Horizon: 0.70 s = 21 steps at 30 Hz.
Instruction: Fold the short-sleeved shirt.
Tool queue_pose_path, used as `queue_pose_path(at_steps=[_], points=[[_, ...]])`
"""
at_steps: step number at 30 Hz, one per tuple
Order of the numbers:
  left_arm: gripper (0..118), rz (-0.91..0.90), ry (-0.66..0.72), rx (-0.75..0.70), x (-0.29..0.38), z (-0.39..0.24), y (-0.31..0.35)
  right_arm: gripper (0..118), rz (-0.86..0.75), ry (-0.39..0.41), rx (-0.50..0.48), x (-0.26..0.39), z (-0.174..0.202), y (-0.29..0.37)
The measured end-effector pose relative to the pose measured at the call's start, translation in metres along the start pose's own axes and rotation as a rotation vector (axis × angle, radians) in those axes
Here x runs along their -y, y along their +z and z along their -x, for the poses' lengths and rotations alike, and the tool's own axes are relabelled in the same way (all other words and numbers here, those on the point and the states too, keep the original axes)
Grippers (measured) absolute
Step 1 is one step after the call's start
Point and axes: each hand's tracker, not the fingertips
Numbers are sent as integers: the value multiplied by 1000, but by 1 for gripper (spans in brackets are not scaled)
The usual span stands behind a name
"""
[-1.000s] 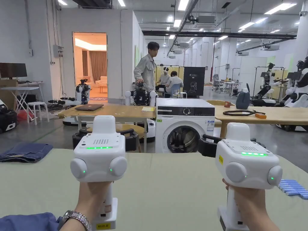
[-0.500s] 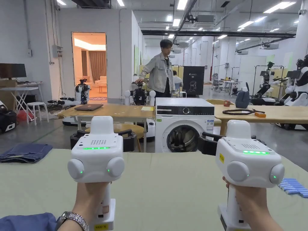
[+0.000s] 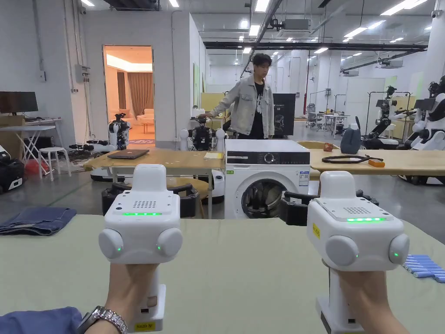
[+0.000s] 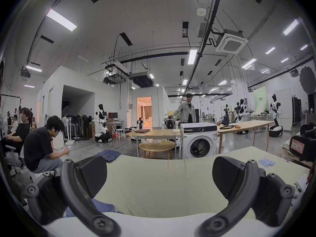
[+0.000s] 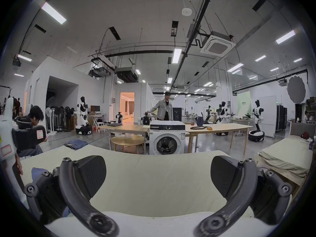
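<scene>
Both hands are holding their tools level above the pale green tabletop (image 3: 243,269), the left tool (image 4: 159,175) and the right tool (image 5: 158,174) each gaping wide with nothing between the jaws, while a blue garment, possibly the shirt (image 3: 39,319), is lying at the near left edge.

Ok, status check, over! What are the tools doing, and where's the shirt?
Left tool open, right tool open, both empty above the table. No shirt laid out. Jeans far left corner. Nothing in the way.
</scene>
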Motion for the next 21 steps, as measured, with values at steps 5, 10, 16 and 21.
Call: queue_pose_path(at_steps=[5,10,16,21], points=[[118,-4,-1,36,-1,-2,3,118,1,15,-31,-2,4,4],[118,29,-22,41,-2,-3,6,118,-15,20,3,-2,4,8],[84,-24,65,74,-4,3,16,117,-18,-11,17,1,-2,10],[2,-2,101,46,-9,8,12,0,-25,23,15,1,3,15]])
